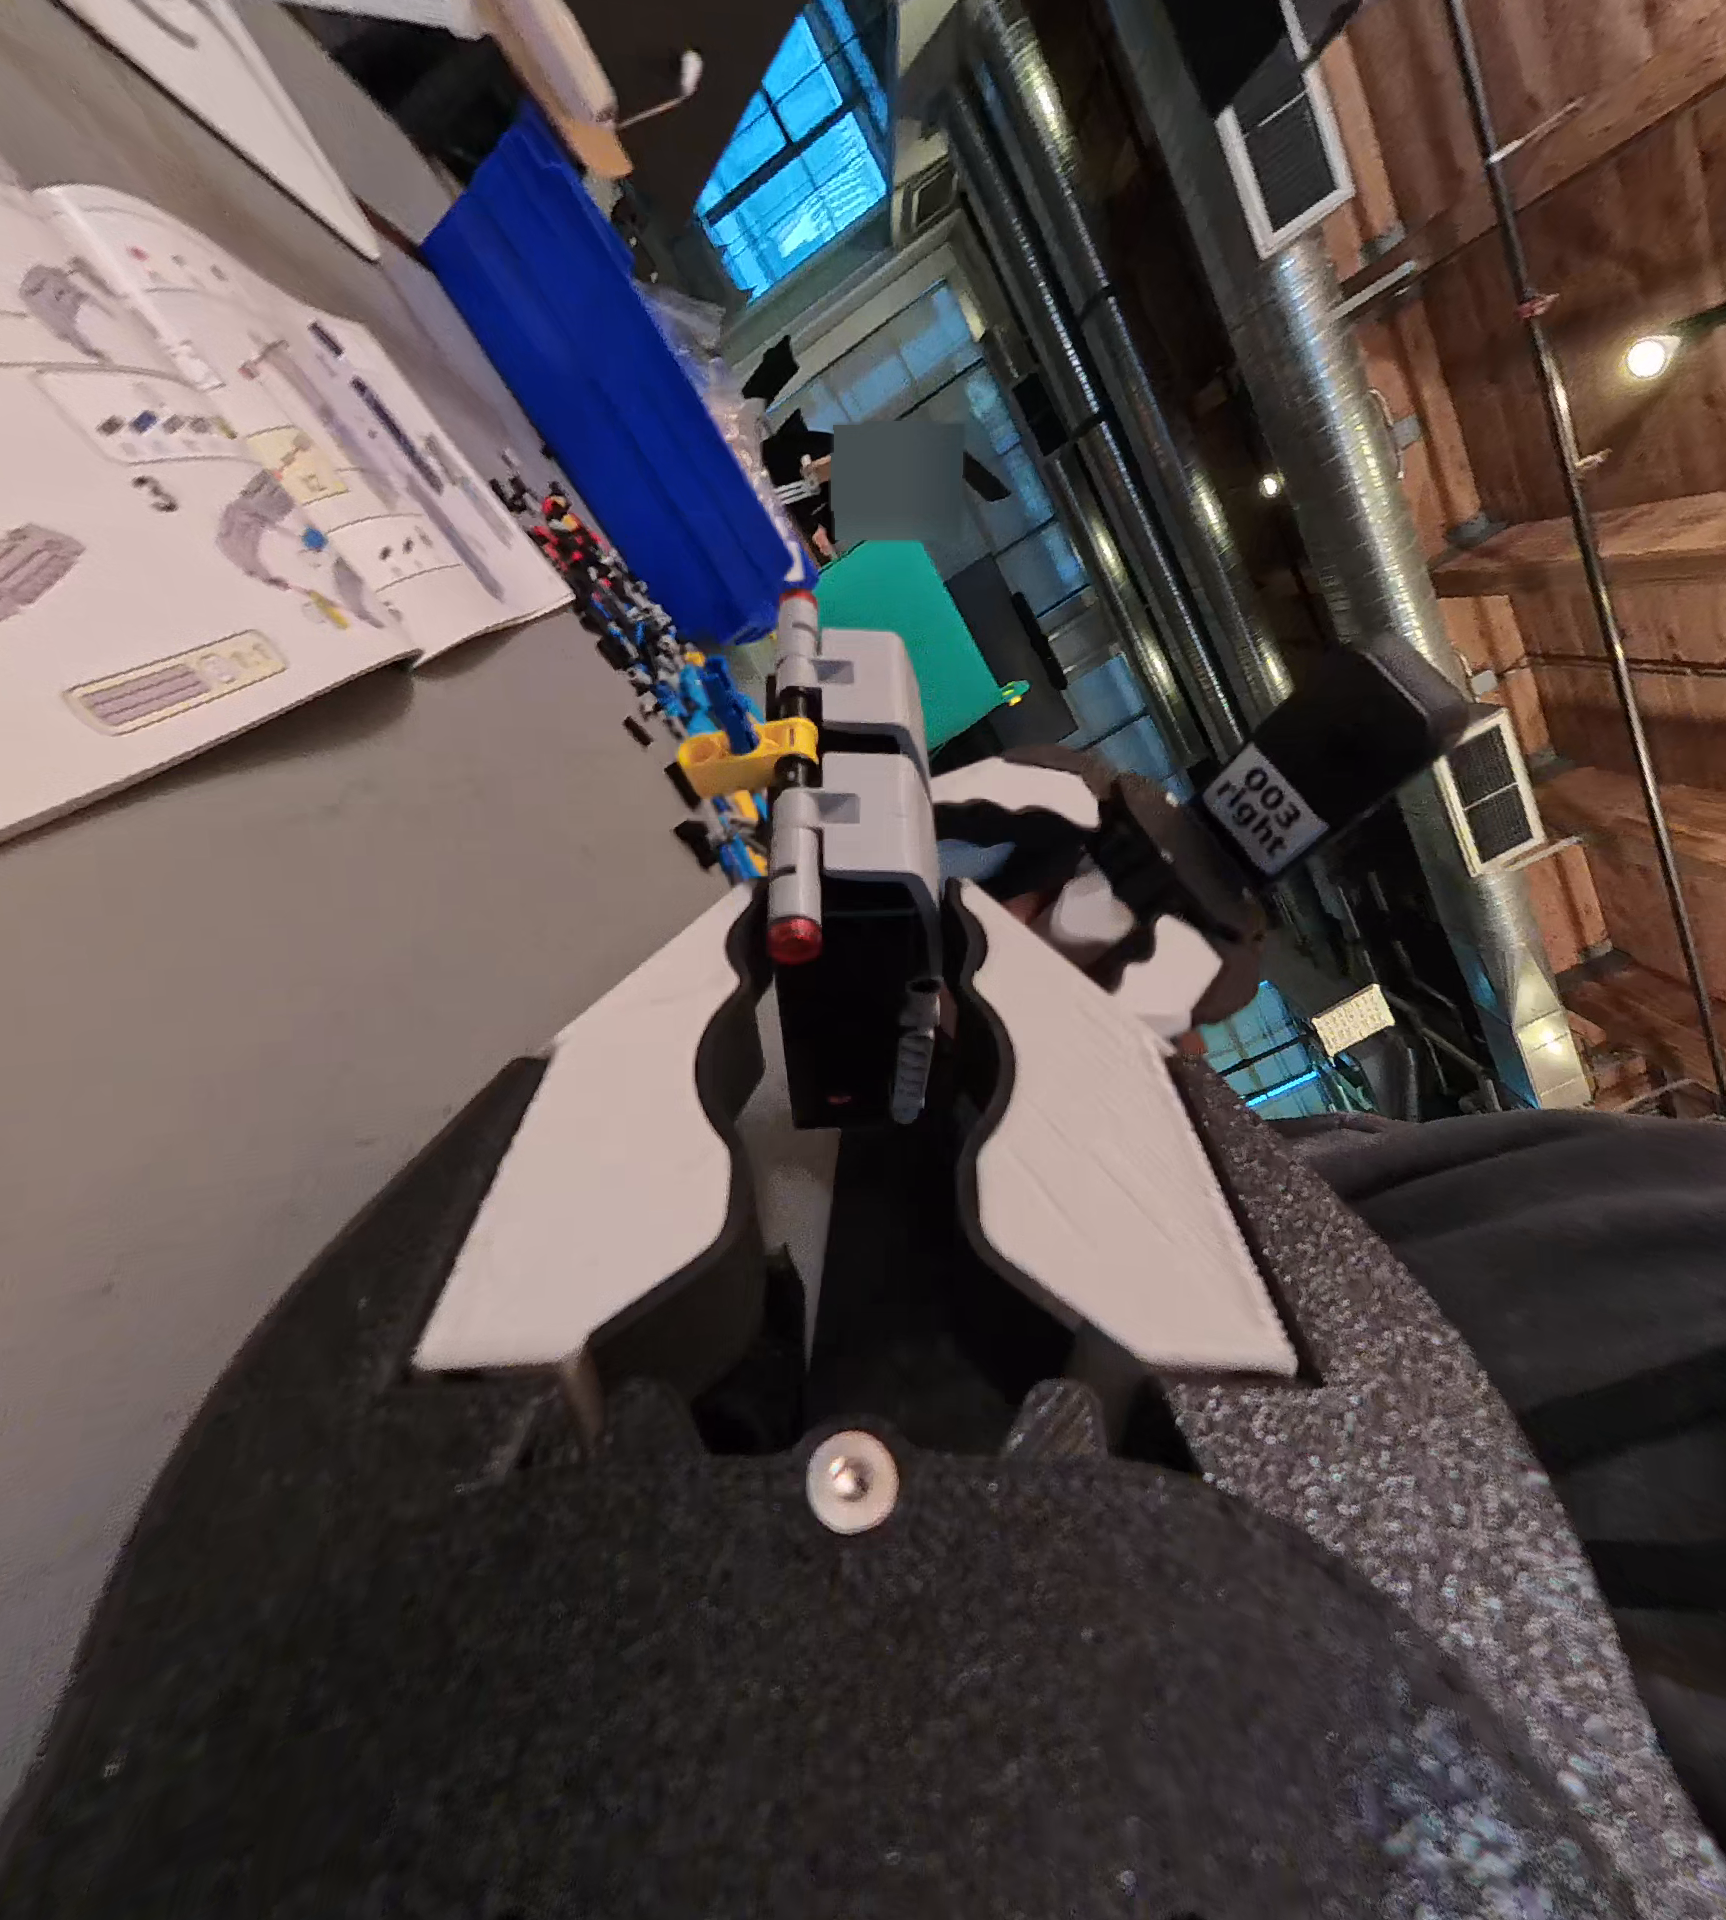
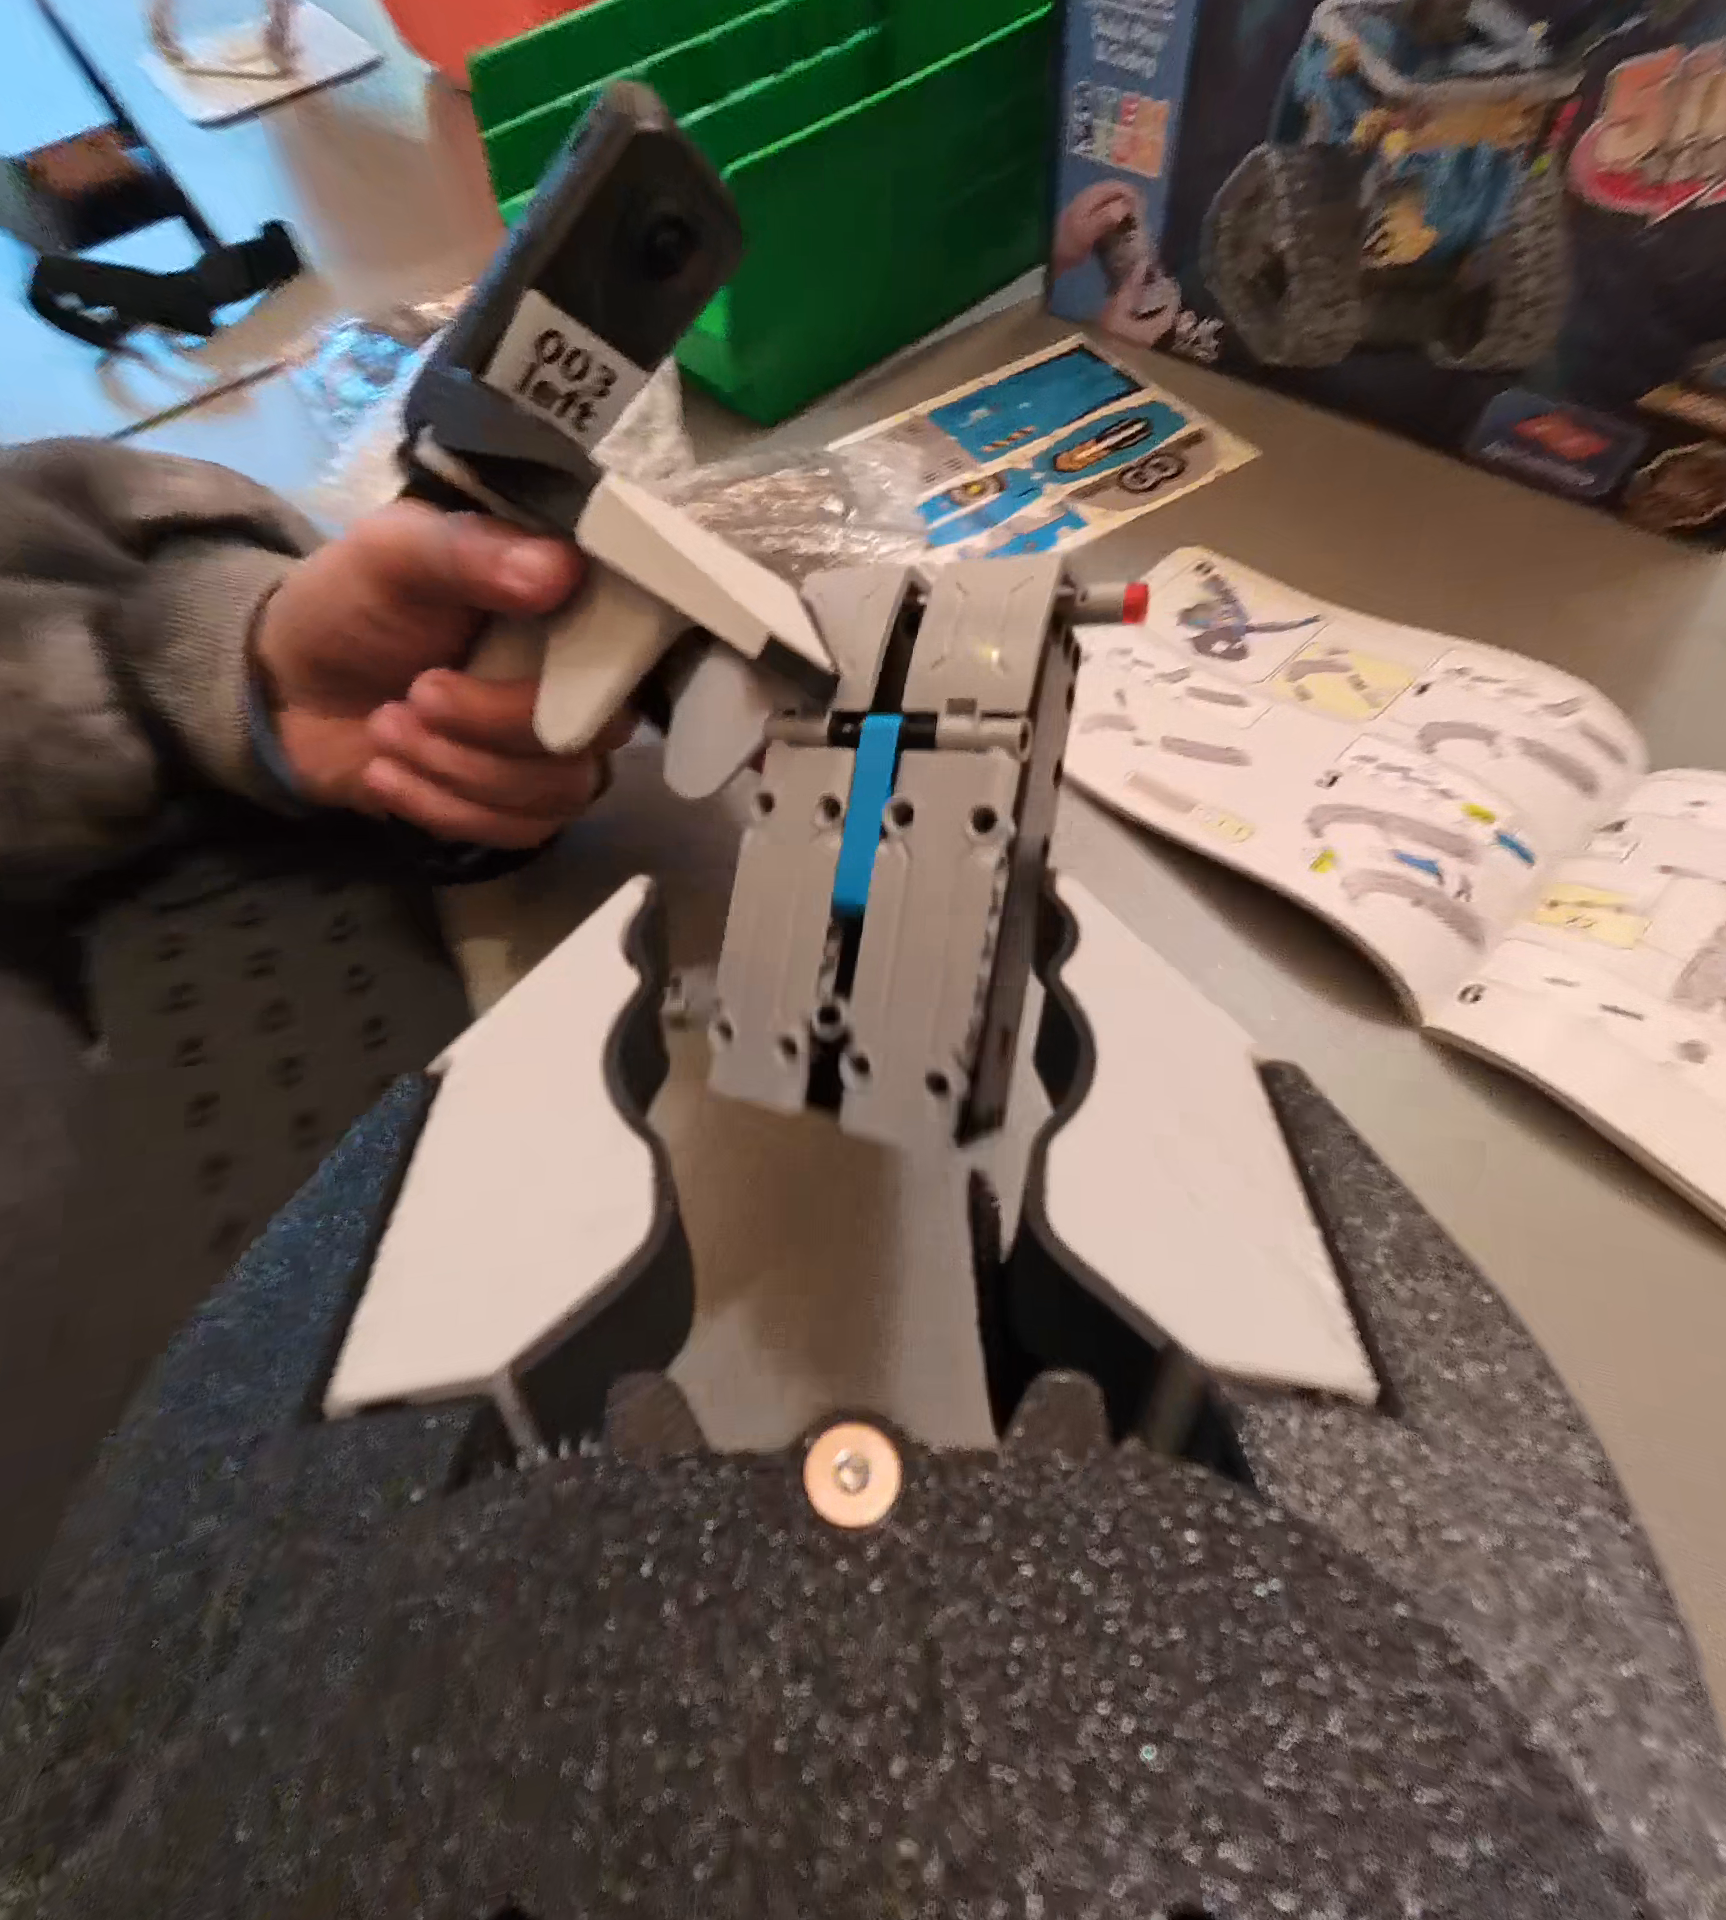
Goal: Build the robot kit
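My left claw (image 1: pixel 854 997) is clamped on the grey brick assembly (image 2: pixel 890 862); my right claw (image 2: pixel 854 997) brackets its lower end — whether it pinches, I cannot tell. Its long axis runs straight out from both, above the counter (image 2: pixel 1461 1299).

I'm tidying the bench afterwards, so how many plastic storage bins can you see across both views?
2. A blue bin stands on the table beyond the open instruction booklet in the left wrist view; a green bin stands behind the left gripper in the right wrist view. Others may lie out of frame.
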Demonstrator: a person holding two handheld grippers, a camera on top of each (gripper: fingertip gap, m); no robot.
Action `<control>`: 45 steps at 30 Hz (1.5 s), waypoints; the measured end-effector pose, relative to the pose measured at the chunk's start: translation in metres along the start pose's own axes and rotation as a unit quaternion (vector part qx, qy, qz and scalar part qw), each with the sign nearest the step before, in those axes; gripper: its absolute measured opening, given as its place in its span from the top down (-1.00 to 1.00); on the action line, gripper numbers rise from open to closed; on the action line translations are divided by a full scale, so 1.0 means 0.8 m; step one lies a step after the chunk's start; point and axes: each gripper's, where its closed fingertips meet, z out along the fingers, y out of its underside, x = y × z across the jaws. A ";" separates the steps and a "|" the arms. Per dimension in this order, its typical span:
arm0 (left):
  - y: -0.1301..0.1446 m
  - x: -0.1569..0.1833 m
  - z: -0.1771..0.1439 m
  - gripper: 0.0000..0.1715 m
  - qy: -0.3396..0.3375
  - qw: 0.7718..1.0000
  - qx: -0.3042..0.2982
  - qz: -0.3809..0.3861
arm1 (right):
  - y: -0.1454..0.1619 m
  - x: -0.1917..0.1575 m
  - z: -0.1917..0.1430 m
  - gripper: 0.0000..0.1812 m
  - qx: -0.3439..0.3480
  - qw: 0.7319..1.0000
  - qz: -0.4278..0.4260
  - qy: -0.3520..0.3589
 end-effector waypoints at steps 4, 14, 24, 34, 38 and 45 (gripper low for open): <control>0.003 -0.020 -0.003 0.65 -0.025 0.999 -0.028 0.001 | 0.030 0.041 -0.048 0.33 -0.050 0.998 -0.004 -0.030; 0.047 0.009 0.011 0.65 0.037 0.984 -0.140 0.101 | 0.006 -0.002 0.003 0.49 0.033 0.909 0.230 -0.346; 0.048 -0.010 0.022 0.62 0.000 0.988 -0.140 0.072 | 0.018 0.011 0.012 0.68 0.028 0.915 0.241 -0.323; 0.054 -0.020 0.024 0.62 -0.033 0.986 -0.143 0.083 | 0.025 0.025 0.010 0.68 0.031 0.911 0.264 -0.315; 0.057 -0.009 0.027 0.63 0.001 0.988 -0.143 0.062 | 0.028 0.005 0.012 0.68 0.011 0.902 0.255 -0.347; 0.060 -0.005 0.028 0.63 0.005 0.986 -0.147 0.082 | 0.023 0.006 0.008 0.68 0.023 0.892 0.269 -0.363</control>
